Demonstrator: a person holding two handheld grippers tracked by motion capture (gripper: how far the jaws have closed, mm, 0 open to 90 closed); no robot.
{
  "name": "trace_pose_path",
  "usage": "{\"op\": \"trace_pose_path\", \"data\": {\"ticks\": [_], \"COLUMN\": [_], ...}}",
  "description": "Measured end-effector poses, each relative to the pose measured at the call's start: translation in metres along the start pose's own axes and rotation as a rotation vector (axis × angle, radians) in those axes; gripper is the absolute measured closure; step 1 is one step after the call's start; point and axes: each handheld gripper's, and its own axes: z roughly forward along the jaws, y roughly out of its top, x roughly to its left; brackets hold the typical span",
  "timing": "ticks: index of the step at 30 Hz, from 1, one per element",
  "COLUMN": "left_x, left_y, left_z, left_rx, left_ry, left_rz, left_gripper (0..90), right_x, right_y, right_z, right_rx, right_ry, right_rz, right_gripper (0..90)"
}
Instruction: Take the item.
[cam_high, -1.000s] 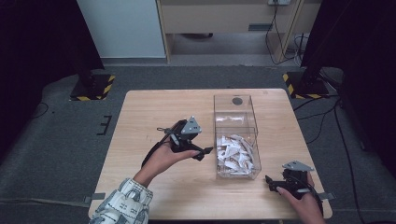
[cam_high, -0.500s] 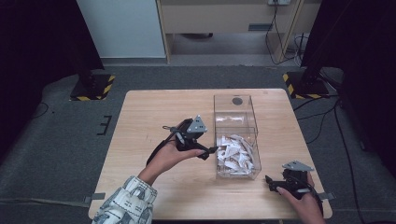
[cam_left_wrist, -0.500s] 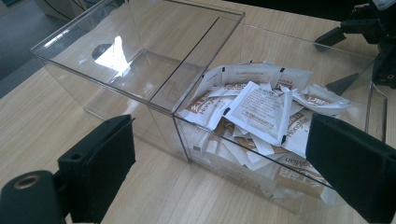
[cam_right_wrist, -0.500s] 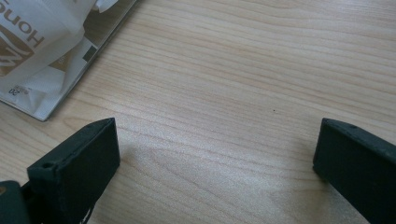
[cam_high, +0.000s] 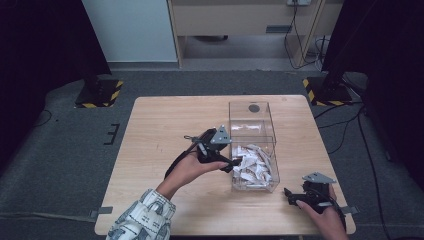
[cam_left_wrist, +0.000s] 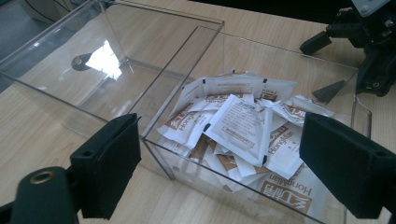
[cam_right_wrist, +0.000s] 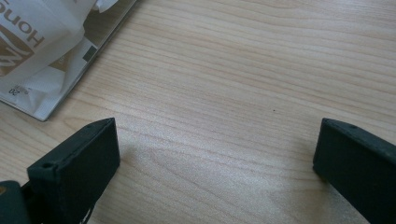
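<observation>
Packets (cam_high: 252, 165) of white paper fill the near half of clear box (cam_high: 252, 107); far half empty. Left gripper (cam_high: 231, 164) at box's near-left edge, jaws apart but just narrowing, nothing b/w them. Right gripper (cam_high: 291, 196) rests apart on table (cam_high: 160, 125). No packet picked yet.

White sachets (cam_left_wrist: 243, 126), brown print, heaped loosely in clear box's (cam_left_wrist: 154, 60) near compartment

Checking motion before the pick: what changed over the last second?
The left claw moved right across the table to the near compartment of the clear box, over the sachets; its jaws have just been closing slightly, nothing held between them. The right claw, box and sachets stayed put.
</observation>
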Motion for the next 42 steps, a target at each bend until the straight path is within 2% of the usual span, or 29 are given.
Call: {"op": "trace_pose_path", "data": {"ticks": [9, 12, 16, 19, 23, 26, 42], "left_x": [-0.012, -0.013, -0.017, -0.022, -0.023, -0.023, -0.03], "left_y": [0.007, 0.008, 0.009, 0.01, 0.009, 0.009, 0.01], "left_z": [0.014, 0.02, 0.027, 0.031, 0.037, 0.04, 0.052], "left_rx": [0.023, 0.035, 0.044, 0.057, 0.081, 0.084, 0.135], "left_ry": [-0.038, -0.036, -0.056, -0.067, -0.067, -0.072, -0.087], "left_rz": [0.028, 0.026, 0.023, 0.037, 0.042, 0.033, 0.042], "left_gripper": [23.2, 28.9, 35.6, 39.3, 44.5, 47.6, 61.3], "right_x": [0.0, 0.0, 0.0, 0.0, 0.0, 0.0, 0.0], "right_y": [0.0, 0.0, 0.0, 0.0, 0.0, 0.0, 0.0], "right_z": [0.0, 0.0, 0.0, 0.0, 0.0, 0.0, 0.0], "right_rx": [0.001, 0.001, 0.001, 0.0, 0.0, 0.0, 0.001], "right_ry": [0.001, 0.002, 0.002, 0.001, 0.001, 0.001, 0.004], "right_rz": [-0.002, -0.002, -0.002, 0.0, 0.0, 0.0, 0.0], "right_gripper": [0.8, 0.8, 0.8, 0.8, 0.8, 0.8, 0.8]}}
